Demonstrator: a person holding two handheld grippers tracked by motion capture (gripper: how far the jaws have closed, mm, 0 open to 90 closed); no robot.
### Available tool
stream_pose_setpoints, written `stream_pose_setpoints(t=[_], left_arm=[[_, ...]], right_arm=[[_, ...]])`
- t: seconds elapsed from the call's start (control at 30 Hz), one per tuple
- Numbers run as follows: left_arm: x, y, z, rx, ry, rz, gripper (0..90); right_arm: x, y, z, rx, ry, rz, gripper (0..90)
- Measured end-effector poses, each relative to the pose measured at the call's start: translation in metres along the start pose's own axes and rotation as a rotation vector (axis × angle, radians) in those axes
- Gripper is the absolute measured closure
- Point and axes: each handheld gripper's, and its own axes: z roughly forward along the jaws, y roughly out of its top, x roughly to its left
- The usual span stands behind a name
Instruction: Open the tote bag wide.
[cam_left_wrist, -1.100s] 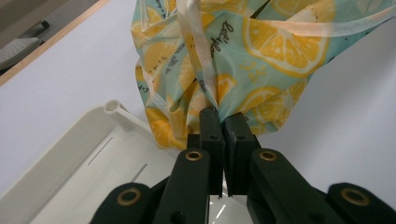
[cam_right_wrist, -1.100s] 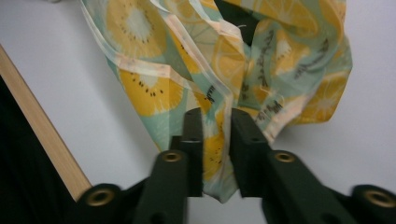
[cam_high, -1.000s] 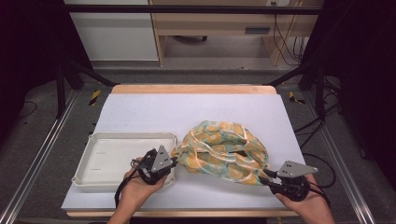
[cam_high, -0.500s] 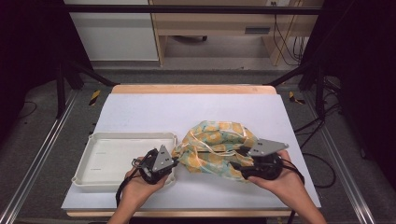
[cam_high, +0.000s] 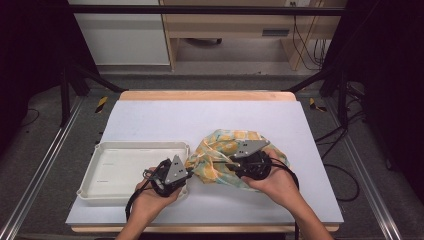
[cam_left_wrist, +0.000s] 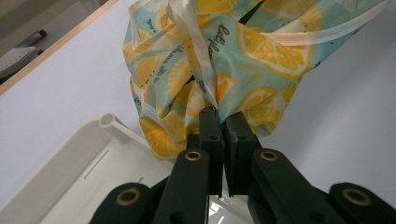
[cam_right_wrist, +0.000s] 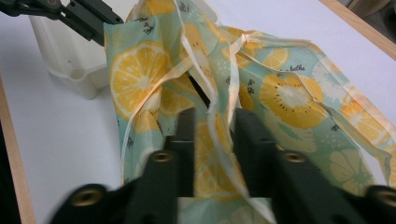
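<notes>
1. Because the left hand-held gripper (cam_left_wrist: 219, 122) was clenched on a fold of the lemon-print cloth (cam_high: 220, 155) right at the near corner of the white tray (cam_high: 107, 167), that pinch looked like the anchor for the step, which I judged to be gathering the cloth toward the tray; it was best left tight and steady.

2. While the cloth lay bunched on the white surface (cam_high: 210, 117) just beside the tray's right wall, part of it hung lifted between the two tools, so any pull needed to be gentle to avoid dragging the tray.

3. Since the right hand-held gripper (cam_right_wrist: 212, 123) stood parted, its jaws straddling a pale hem strip and a fold of the cloth, the sound move was probably to push a little deeper before closing, so that it caught the body of the cloth and not the thin strip alone.

4. As the loose strips crossed one another in the right gripper view, a careless bite could have snagged one strip and left the bundle slack.

5. Once both ends were held, the bundle should probably have been raised over the tray's rim, not slid against it.
</notes>
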Motion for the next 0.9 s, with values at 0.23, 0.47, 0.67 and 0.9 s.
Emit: stream_pose_setpoints(t=[0.23, 0.47, 0.67, 0.9], left_arm=[[0.001, 0.001, 0.001, 0.005, 0.0, 0.002, 86.6], [0.003, 0.003, 0.004, 0.002, 0.022, -0.004, 86.2], [0.007, 0.005, 0.011, -0.011, 0.065, -0.015, 86.4], [0.01, 0.005, 0.011, -0.042, 0.091, -0.045, 86.5]], right_arm=[[0.006, -0.003, -0.018, -0.05, -0.005, 0.005, 90.0], [0.025, -0.014, -0.036, -0.09, 0.042, -0.003, 90.0], [0.048, -0.036, -0.037, -0.092, 0.098, 0.005, 90.0], [0.055, -0.057, -0.018, -0.05, 0.131, 0.026, 90.0]])
